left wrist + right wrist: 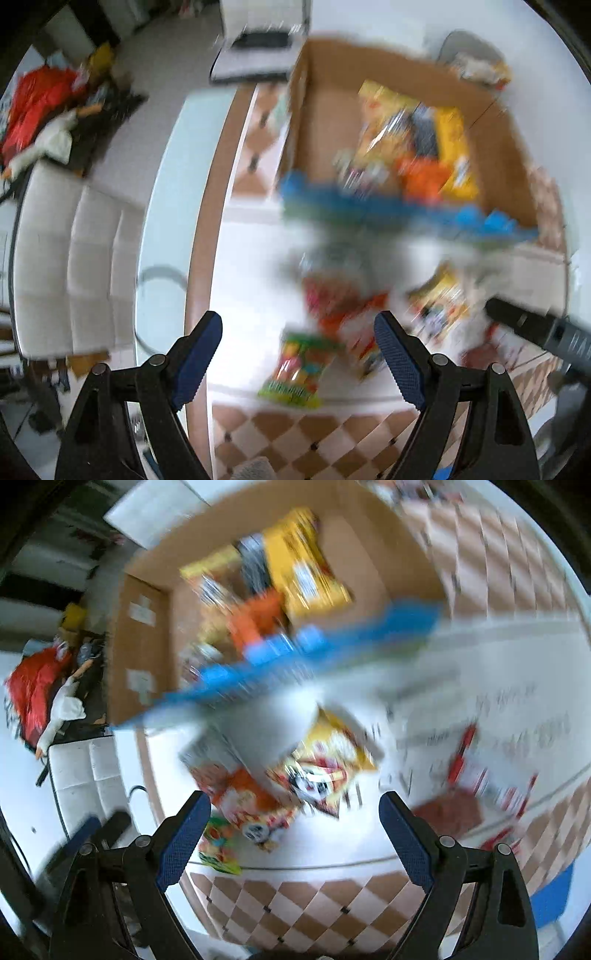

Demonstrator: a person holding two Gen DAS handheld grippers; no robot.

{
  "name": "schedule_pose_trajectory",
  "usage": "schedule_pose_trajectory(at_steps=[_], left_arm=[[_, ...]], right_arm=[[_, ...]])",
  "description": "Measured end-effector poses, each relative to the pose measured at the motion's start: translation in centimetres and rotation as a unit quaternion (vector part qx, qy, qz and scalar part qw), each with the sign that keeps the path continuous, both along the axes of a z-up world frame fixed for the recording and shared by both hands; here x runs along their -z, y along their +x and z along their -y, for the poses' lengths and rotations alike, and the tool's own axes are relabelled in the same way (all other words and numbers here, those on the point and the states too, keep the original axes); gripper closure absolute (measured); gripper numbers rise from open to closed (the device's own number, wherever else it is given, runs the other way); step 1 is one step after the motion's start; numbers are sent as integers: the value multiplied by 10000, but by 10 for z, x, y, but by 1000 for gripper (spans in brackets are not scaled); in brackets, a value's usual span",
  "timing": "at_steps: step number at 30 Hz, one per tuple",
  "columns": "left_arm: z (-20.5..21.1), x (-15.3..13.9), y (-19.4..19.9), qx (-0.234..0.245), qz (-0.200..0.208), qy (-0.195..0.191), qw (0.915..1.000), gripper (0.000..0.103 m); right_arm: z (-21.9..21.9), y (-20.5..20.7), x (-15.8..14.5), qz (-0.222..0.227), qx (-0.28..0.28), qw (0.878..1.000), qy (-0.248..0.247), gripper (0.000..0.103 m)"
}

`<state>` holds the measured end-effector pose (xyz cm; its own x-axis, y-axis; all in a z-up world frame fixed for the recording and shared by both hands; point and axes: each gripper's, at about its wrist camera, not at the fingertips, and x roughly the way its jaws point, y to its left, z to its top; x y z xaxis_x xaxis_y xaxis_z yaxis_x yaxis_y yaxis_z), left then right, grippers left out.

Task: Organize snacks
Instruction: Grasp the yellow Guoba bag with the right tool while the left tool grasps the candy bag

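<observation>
Checkered tablecloth (295, 435) is lying under both claws. Left gripper (299, 354) is hovering spread and empty, green candy bag (299, 369) directly between its tips; right gripper (295, 838) is gaping empty farther from it, cardboard box (325, 122) waiting beyond.

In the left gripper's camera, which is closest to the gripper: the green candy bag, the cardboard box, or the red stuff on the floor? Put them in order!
1. Green candy bag: on the table, just ahead of the open left gripper.
2. Cardboard box: farther along the table, holding snacks.
3. Red stuff: off the table, far left on the floor.
</observation>
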<state>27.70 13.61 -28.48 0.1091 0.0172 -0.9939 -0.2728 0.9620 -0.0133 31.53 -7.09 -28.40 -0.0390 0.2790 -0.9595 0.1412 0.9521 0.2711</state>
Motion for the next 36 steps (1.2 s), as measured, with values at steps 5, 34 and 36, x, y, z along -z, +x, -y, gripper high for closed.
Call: schedule_pose_trajectory(at_steps=[5, 34, 36], left_arm=[[-10, 51, -26, -265, -574, -148, 9979, 19], [30, 130, -18, 430, -1280, -598, 9890, 19], [35, 136, -18, 486, -1342, -593, 9880, 19]], right_arm=[[7, -5, 57, -447, 498, 9976, -168, 8], [-14, -33, 122, -1016, -1029, 9840, -1041, 38], [-16, -34, 122, -997, -1046, 9841, -1034, 37]])
